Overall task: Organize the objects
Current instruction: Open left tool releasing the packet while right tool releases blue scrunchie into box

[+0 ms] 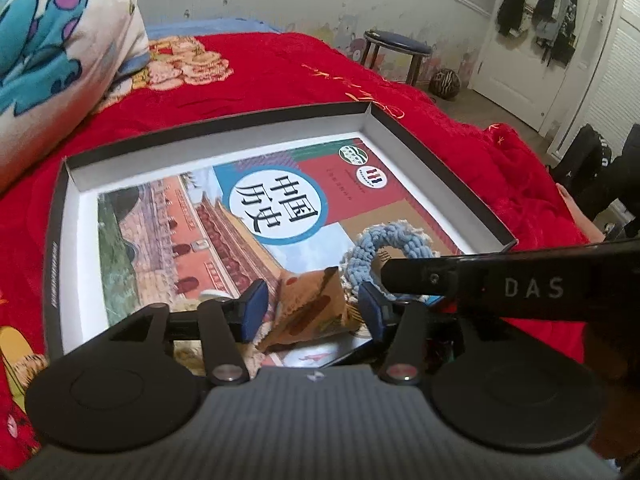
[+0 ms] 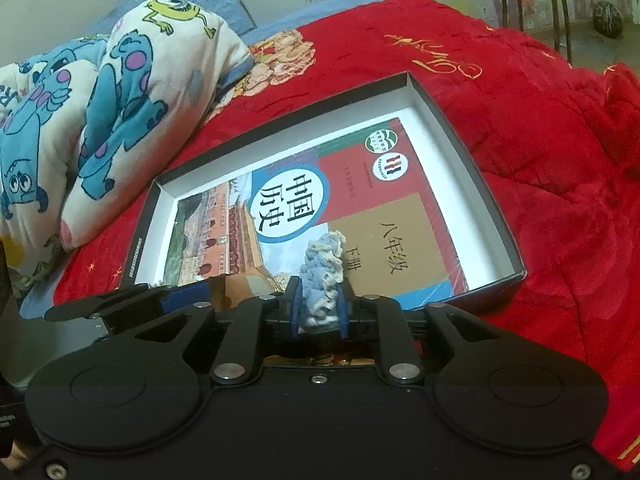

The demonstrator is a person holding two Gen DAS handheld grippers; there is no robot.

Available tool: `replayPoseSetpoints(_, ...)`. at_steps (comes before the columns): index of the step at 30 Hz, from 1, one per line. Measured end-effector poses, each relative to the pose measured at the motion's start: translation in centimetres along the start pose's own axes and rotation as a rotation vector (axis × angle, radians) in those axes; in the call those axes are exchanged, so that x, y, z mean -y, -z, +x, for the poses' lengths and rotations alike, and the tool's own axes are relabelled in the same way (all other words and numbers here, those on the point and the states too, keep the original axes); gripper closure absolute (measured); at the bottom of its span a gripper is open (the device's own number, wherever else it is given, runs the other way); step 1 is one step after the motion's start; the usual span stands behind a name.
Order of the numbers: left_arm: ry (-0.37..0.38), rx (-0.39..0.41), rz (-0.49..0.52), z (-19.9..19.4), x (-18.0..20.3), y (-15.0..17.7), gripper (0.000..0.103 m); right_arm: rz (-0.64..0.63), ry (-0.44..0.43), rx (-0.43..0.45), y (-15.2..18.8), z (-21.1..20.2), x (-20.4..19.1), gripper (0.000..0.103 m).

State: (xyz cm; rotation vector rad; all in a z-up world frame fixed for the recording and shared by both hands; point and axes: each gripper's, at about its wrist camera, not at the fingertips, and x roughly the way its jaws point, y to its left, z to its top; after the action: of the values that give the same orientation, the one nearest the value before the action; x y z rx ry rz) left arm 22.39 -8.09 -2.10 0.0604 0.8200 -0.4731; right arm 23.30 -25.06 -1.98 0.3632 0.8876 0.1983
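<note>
- Left gripper point(image 1: 310, 306) is seen with jaws spread and clear of the brown packet point(image 1: 310, 308) lying between the blue pads point(image 1: 254, 308); the packet is let go, resting on the book point(image 1: 224, 216) inside the box point(image 1: 440, 168).
- Right gripper point(image 2: 318, 310) is seen nearly closed around the blue-and-cream rope ring point(image 2: 322, 276); the pads lie against the yarn on both sides, so the ring is judged gripped, though only lightly.
- Ring is hung over the book's near right corner, low in the box, just beside the packet.
- Risk one: the ring's fuzzy yarn could be snagged on a pad when it is released, and dragged back out.
- Risk two: the packet could be nudged or flipped by the left fingers on withdrawal, since it sits tilted and crumpled right between them.
- Risk three: the two tools are crowded together at the box's near edge; the thin wall could be knocked and the box shifted on the soft red blanket point(image 2: 540, 140).
- Materials: the packet is creased, glossy foil or paper; the ring is braided cotton, soft and springy; the book cover is smooth and slick; the box is shallow rigid card, dark outside and white inside.
- Blanket is plush and uneven, a poor steady base.
</note>
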Motion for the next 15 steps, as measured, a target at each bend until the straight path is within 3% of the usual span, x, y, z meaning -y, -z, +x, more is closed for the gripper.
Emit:
replayPoseSetpoints(2, -0.005, 0.009, 0.009, -0.4, -0.1, -0.2, 0.029, 0.001, -0.018, 0.017, 0.1, -0.4, 0.0, 0.067)
replayPoseSetpoints(6, 0.002, 0.039, 0.02, -1.6, -0.7, -0.8, 0.019, 0.006, -0.045, 0.062, 0.1, -1.6, 0.1, 0.065)
replayPoseSetpoints(11, 0.029, 0.092, -0.017, -3.3, -1.9, -1.7, 0.016, 0.034, -0.117, 0.137, -0.2, -3.8, 0.7, 0.057)
replayPoseSetpoints(15, 0.039, 0.144, -0.05, -4.9, -2.8, -2.5, 0.014, 0.061, -0.125, 0.197, -0.1, -5.7, 1.2, 0.057)
